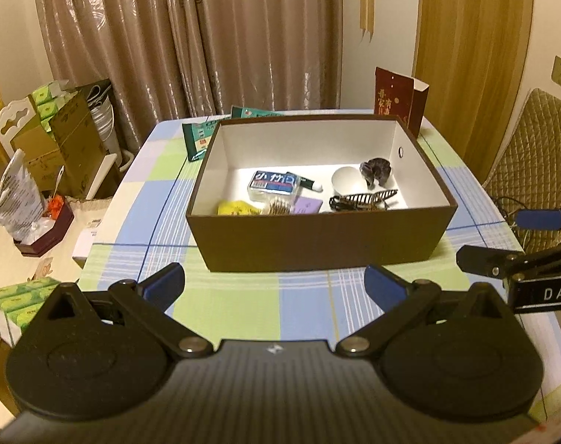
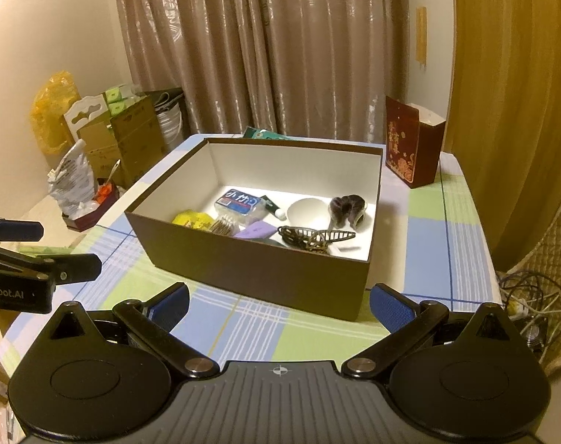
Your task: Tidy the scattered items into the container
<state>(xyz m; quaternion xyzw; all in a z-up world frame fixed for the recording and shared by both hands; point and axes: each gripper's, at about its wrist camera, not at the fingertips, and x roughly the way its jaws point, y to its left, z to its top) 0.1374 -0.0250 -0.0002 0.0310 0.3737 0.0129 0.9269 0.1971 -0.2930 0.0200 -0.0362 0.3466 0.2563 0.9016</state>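
Right gripper (image 2: 278, 305) gapes empty before brown box (image 2: 251, 270); contents perhaps hair clips.

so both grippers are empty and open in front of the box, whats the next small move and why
Probably move the left gripper past the brown box toward the green packets behind its far left corner: they lie outside on the tablecloth, and its jaws are open.

box (image 1: 317, 236): 1 | hair clips (image 1: 362, 199): 2 | cup (image 1: 347, 181): 1

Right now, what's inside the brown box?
Inside the brown box: swab case, white cup, hair claw, clips, yellow packet. Near wall hides the front floor.
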